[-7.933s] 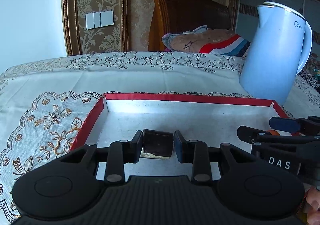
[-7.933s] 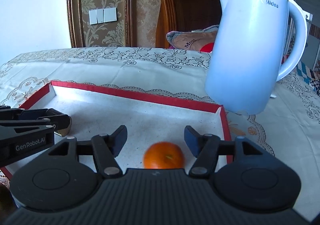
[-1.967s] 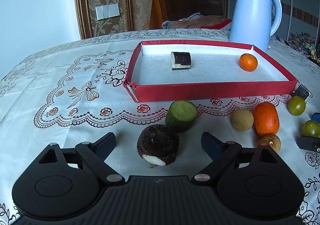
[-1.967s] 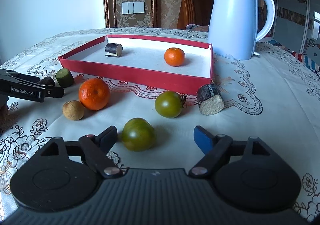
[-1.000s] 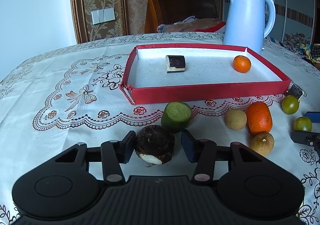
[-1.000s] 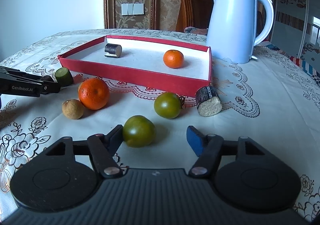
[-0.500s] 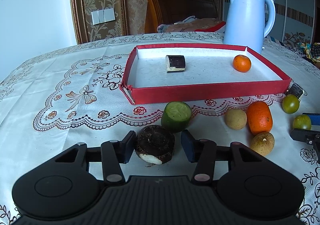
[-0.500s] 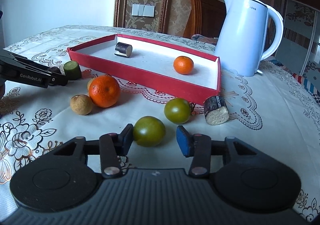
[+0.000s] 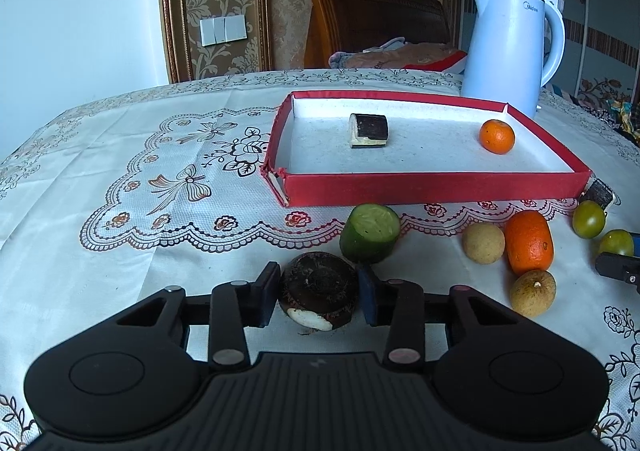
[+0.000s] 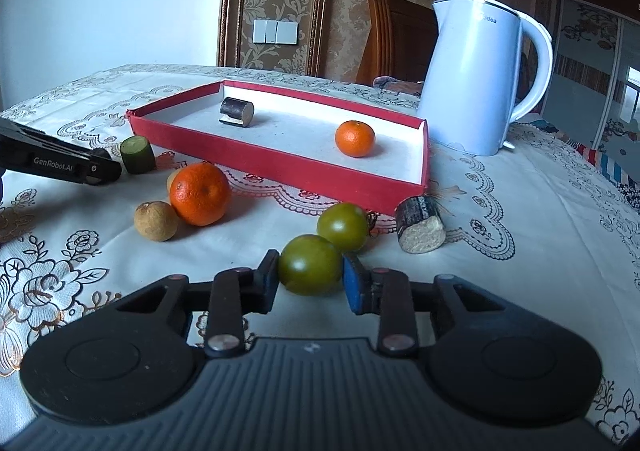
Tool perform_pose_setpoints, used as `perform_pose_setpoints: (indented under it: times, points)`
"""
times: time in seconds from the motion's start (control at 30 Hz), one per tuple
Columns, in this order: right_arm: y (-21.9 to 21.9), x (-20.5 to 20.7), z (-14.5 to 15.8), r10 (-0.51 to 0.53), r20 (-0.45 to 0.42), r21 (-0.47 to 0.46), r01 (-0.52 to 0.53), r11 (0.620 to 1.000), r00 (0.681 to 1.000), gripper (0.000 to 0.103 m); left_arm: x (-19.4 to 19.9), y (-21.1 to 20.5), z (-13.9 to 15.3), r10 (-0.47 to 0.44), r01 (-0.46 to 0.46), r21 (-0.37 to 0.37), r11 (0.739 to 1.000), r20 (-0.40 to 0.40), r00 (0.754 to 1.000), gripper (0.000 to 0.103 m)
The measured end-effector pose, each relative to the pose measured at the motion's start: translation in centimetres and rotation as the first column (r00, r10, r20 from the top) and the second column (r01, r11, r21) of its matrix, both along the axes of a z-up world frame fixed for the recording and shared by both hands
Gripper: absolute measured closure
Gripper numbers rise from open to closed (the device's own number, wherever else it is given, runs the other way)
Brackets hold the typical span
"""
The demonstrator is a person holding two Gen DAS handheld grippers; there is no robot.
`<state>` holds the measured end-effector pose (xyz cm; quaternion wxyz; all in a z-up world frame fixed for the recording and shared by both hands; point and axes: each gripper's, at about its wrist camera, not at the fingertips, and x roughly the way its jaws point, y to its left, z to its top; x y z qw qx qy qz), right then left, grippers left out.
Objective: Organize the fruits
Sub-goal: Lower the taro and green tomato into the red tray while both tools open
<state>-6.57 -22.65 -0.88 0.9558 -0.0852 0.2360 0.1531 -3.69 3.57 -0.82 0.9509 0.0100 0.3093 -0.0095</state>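
Both jaws have just closed. Left gripper now clamps the dark round fruit; right gripper now clamps the green tomato. Both fruits look to be on the tabletop in front of the red tray, though lift-off is hard to judge. Next: carry them into the tray, where a small orange and a dark chunk already sit.
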Motion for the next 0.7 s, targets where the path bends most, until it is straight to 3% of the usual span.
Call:
perform_pose_setpoints:
  times: [0.33, 0.7]
  points:
    - [-1.1, 0.4, 1.3, -0.051, 0.044, 0.062, 0.048, 0.997, 0.998, 0.072, -0.4, 0.6, 1.8, 0.028, -0.024, -0.055, 0.998, 0.069, 0.997, 0.063]
    - [-0.9, 6.5, 4.3, -0.157, 0.072, 0.098, 0.15, 0.984, 0.985, 0.072, 5.6, -1.3, 3.8, 0.05, -0.046, -0.086, 0.995, 0.041, 0.998, 0.063]
